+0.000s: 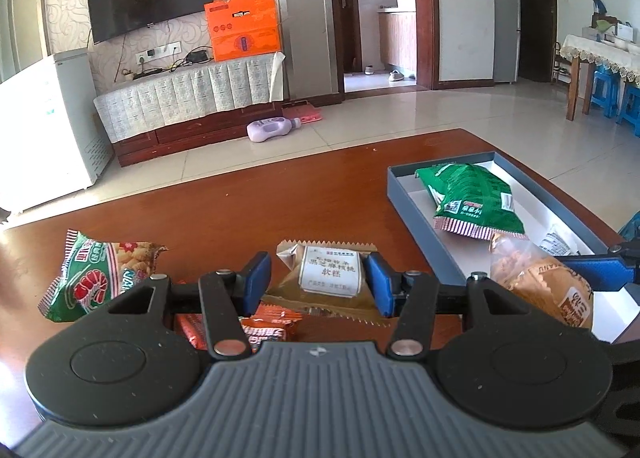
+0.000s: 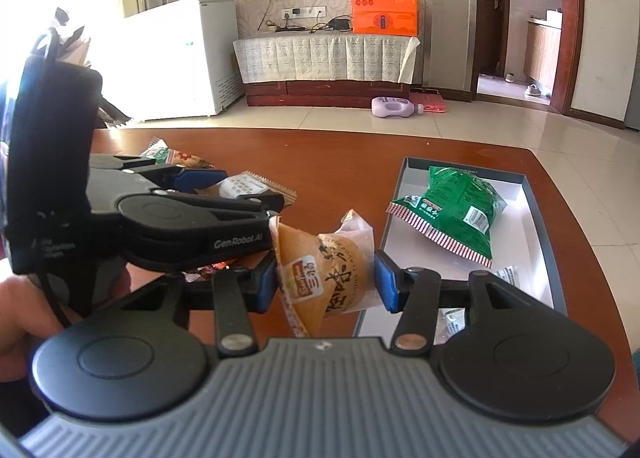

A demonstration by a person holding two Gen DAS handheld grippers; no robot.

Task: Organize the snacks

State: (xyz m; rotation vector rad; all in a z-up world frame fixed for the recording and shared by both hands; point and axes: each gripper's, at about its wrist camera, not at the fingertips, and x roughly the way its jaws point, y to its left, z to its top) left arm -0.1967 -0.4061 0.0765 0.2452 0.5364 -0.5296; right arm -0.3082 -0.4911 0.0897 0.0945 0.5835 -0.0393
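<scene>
Jaws of the right gripper [image 2: 326, 284] pinch a tan plastic-wrapped cake packet [image 2: 324, 278]; the left gripper [image 1: 320, 284] stands wide around a brown white-labelled pastry packet [image 1: 330, 276] on the table [image 1: 280, 193], apparently not squeezing it.

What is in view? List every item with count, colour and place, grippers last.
Tray: one, grey rim, white inside; table's right side.
Green snack bag: one, green with striped seams; far end of the tray.
Small white packets: at least two, near end of the tray.
Orange pastry pack: one, between the right gripper's pads.
Brown cake pack: one, on the table between the left gripper's pads.
Prawn cracker bag: one, green and red; table's left.
Orange-red wrapper: one, under the left gripper.
Table: one, reddish-brown.
Left gripper: black, blue pads, open.
Right gripper: shut on the pastry pack.
</scene>
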